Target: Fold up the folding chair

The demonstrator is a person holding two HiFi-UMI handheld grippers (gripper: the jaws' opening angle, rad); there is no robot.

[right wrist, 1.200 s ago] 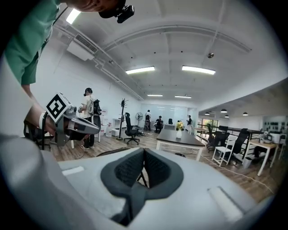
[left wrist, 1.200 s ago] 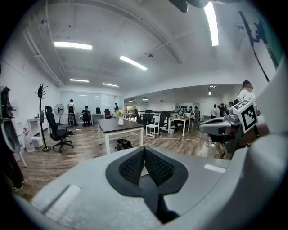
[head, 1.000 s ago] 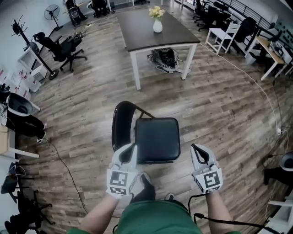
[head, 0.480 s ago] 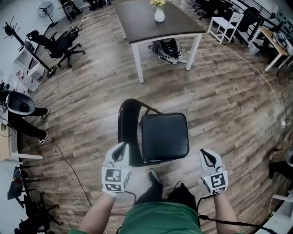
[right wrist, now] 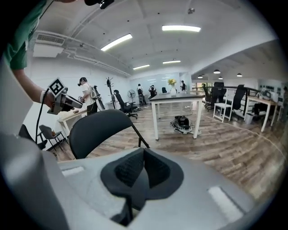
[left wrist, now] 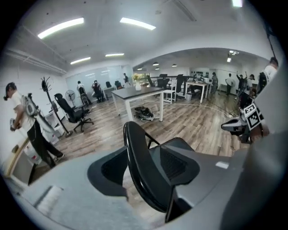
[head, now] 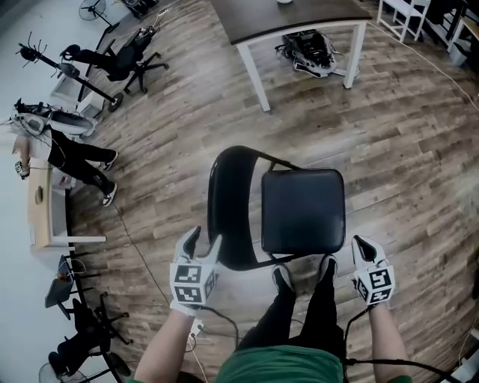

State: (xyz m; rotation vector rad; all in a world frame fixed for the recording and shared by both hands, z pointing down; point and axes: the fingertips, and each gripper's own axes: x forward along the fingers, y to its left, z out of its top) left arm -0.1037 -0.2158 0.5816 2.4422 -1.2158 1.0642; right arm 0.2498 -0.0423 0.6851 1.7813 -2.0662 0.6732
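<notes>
**Head view: chair unfolded, left claw at the backrest, right claw closed and empty**

From the head view I see the folding chair [head: 303, 212] standing fully open on the wooden floor [head: 172, 157], directly in front of the person's legs. Its seat lies flat on the picture's right side and its curved black backrest [head: 228, 202] is upright on the left. The person's shoes [head: 283, 278] sit right at the near edge of the seat.

The left claw [head: 204, 239] is at the near left rim of the backrest. In the left gripper view its jaws are opening and the backrest runs edge-on between the two pads [left wrist: 112, 168]. The pads stand apart on either side of it, and I cannot see them pressing on it.

The right claw [head: 362, 245] hangs near the seat's near right corner and is apart from it. In the right gripper view its two pads meet with nothing between them, and the backrest shows beyond them on the left.

Farther off, a dark-topped desk [head: 299, 19] on white legs stands beyond the chair with a bag [head: 308, 48] on the floor under it. In the right gripper view a vase of flowers [right wrist: 173, 87] stands on that desk. An office chair [head: 120, 60] and a standing person [head: 75, 153] are off to the left, well away from the folding chair.
</notes>
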